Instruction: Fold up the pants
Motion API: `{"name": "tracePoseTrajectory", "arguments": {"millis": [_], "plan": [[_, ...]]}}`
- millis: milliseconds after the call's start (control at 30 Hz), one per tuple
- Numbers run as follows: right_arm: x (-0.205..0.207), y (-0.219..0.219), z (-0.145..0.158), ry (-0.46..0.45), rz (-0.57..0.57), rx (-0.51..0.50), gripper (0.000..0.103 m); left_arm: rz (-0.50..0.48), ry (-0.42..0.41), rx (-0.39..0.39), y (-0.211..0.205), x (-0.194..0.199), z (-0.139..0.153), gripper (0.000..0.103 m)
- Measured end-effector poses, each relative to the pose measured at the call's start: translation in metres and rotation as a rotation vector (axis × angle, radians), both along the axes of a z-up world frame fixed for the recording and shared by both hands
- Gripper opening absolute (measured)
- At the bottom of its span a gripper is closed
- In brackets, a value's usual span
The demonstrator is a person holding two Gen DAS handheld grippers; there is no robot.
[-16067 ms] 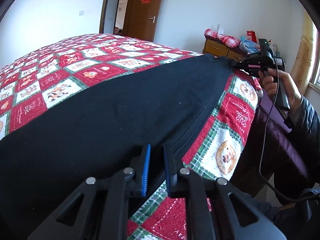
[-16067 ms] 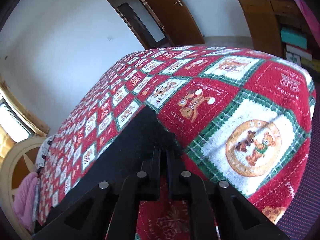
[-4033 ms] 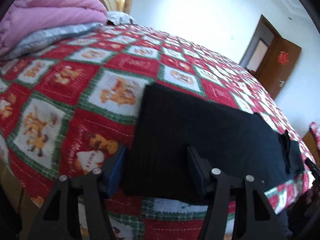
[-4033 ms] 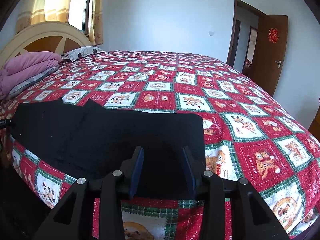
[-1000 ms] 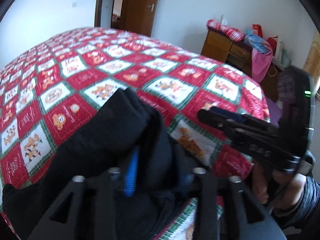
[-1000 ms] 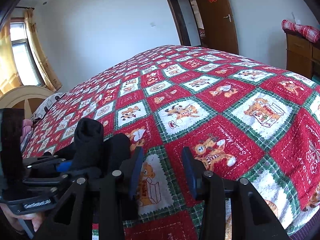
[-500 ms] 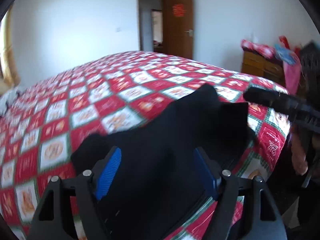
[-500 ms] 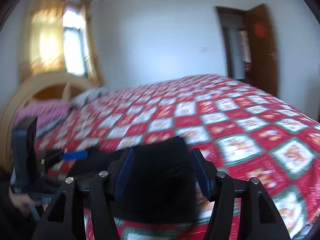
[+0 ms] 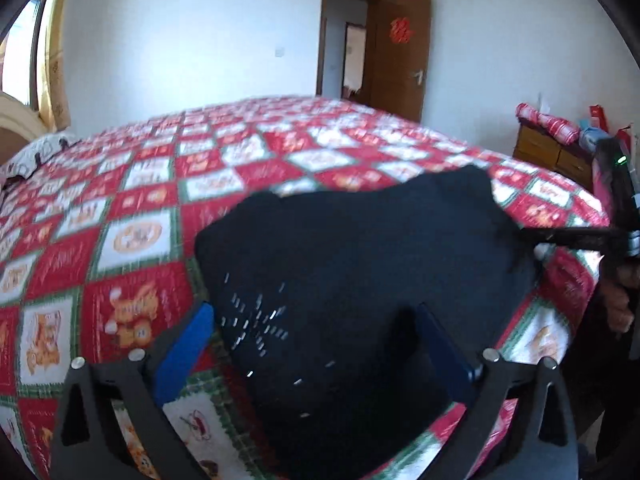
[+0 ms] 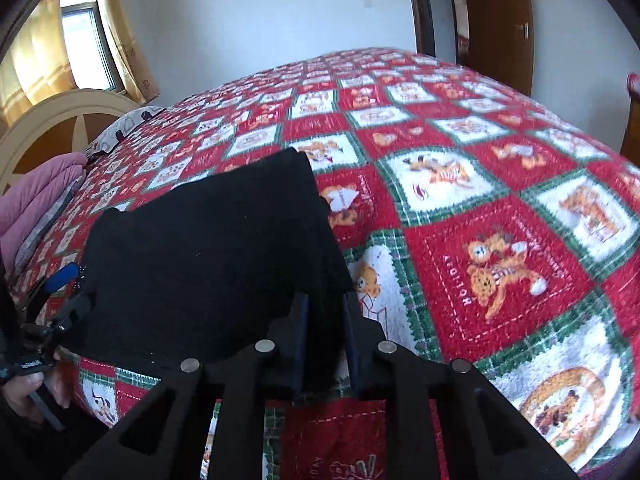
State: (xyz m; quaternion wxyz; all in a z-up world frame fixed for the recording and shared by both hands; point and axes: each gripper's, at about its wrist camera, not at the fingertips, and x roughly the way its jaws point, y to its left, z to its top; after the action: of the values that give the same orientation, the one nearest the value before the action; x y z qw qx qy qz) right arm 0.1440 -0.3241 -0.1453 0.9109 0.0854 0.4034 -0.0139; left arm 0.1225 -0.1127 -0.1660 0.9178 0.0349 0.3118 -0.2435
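Between the right gripper (image 10: 325,330) jaws, just closed narrow, sits the pants (image 10: 208,252) corner; left gripper (image 9: 316,340) just opened wide over the folded pants on the quilt (image 10: 500,216).

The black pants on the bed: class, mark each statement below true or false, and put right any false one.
1. The pants lie folded on a red, white and green patterned quilt. True.
2. The left tool is clamped shut on the pants. False: its jaws stand wide, having just opened, with the fabric between them unpinched.
3. The right tool pinches an edge of the pants. True.
4. The brown door is closed. False: it stands open.
5. The pants hang off a chair. False: they rest on the bed.
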Motion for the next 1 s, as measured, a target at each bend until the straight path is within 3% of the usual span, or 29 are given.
{"name": "tracePoseTrajectory", "arguments": {"millis": [133, 200, 233, 333, 433, 500, 633, 767, 833, 1000], "plan": [[-0.001, 0.010, 0.004, 0.002, 0.027, -0.075, 0.018, 0.016, 0.078, -0.111, 0.019, 0.007, -0.011, 0.103], [-0.004, 0.010, 0.010, -0.010, 0.012, -0.084, 0.029, 0.037, 0.063, -0.099, 0.024, 0.005, -0.008, 0.103], [-0.006, 0.011, 0.017, -0.018, -0.012, -0.103, 0.042, 0.052, 0.053, -0.092, 0.029, 0.004, -0.008, 0.103], [-0.017, 0.020, 0.054, -0.138, -0.070, -0.160, 0.045, 0.085, 0.072, -0.141, 0.044, 0.003, -0.011, 0.103], [-0.006, 0.040, 0.075, -0.194, 0.013, -0.065, 0.051, 0.090, 0.070, -0.156, 0.048, 0.001, -0.013, 0.103], [0.019, 0.065, 0.076, -0.165, 0.125, 0.040, 0.051, 0.087, 0.066, -0.134, 0.045, 0.000, -0.013, 0.103], [0.070, 0.131, 0.067, -0.112, 0.316, 0.040, 0.051, 0.088, 0.064, -0.127, 0.046, -0.001, -0.014, 0.103], [0.116, 0.181, 0.045, -0.003, 0.496, 0.265, 0.051, 0.086, 0.062, -0.116, 0.045, 0.000, -0.015, 0.103], [0.136, 0.193, 0.027, 0.080, 0.518, 0.333, 0.051, 0.086, 0.060, -0.112, 0.045, 0.000, -0.016, 0.103], [0.164, 0.198, -0.014, 0.194, 0.463, 0.346, 0.051, 0.080, 0.054, -0.113, 0.046, 0.000, -0.017, 0.103]]}}
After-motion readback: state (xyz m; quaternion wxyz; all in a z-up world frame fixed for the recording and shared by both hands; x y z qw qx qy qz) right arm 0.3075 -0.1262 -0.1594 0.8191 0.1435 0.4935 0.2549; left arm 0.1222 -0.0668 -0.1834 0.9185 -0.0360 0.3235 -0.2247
